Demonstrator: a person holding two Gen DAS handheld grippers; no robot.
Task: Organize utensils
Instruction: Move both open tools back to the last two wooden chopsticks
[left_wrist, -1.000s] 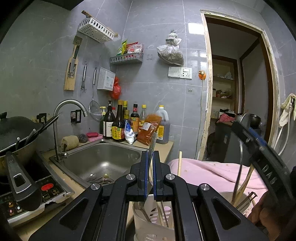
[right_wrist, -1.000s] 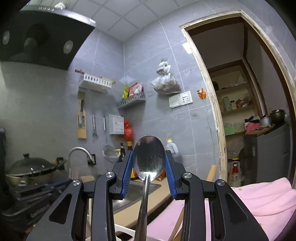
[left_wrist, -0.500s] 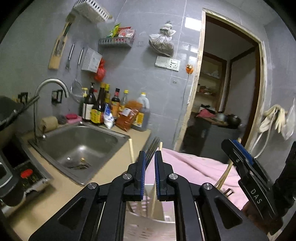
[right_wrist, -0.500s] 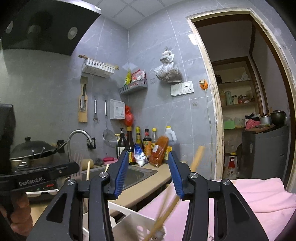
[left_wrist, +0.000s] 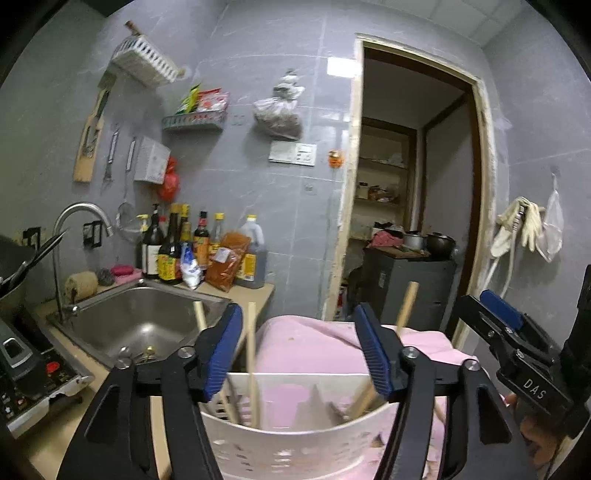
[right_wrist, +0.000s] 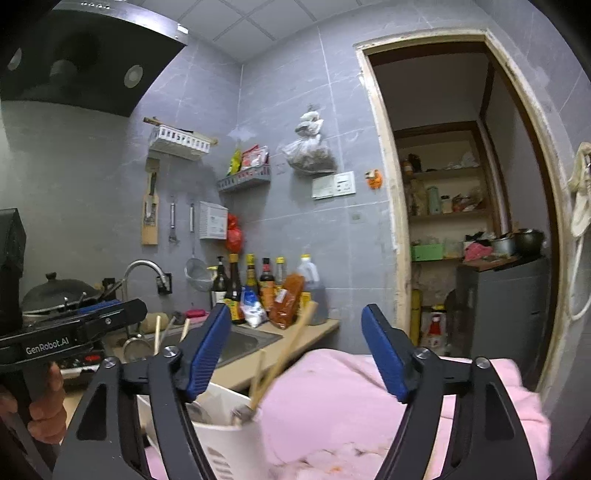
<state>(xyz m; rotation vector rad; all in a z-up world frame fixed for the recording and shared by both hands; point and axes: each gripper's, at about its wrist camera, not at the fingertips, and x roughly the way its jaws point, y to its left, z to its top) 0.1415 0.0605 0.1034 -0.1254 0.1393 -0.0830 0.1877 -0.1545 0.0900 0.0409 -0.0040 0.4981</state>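
A white slotted utensil holder (left_wrist: 280, 439) stands on a pink cloth (left_wrist: 314, 347), just below my left gripper (left_wrist: 301, 354), which is open and empty above it. Wooden chopsticks (left_wrist: 253, 354) and metal utensil handles stand in it. In the right wrist view the same holder (right_wrist: 225, 439) is at lower left with chopsticks (right_wrist: 284, 354) leaning out. My right gripper (right_wrist: 295, 354) is open and empty above the cloth (right_wrist: 351, 406). The right gripper also shows at the right edge of the left wrist view (left_wrist: 517, 343).
A steel sink (left_wrist: 136, 321) with a tap (left_wrist: 74, 236) lies to the left, with sauce bottles (left_wrist: 177, 251) behind it. An induction cooker (left_wrist: 22, 365) and a wok (right_wrist: 55, 291) are far left. A doorway (left_wrist: 413, 206) opens to the right.
The right gripper let go of the spoon and opened. The left gripper, shut before, has opened wide above the holder. Both views have shifted over the holder.
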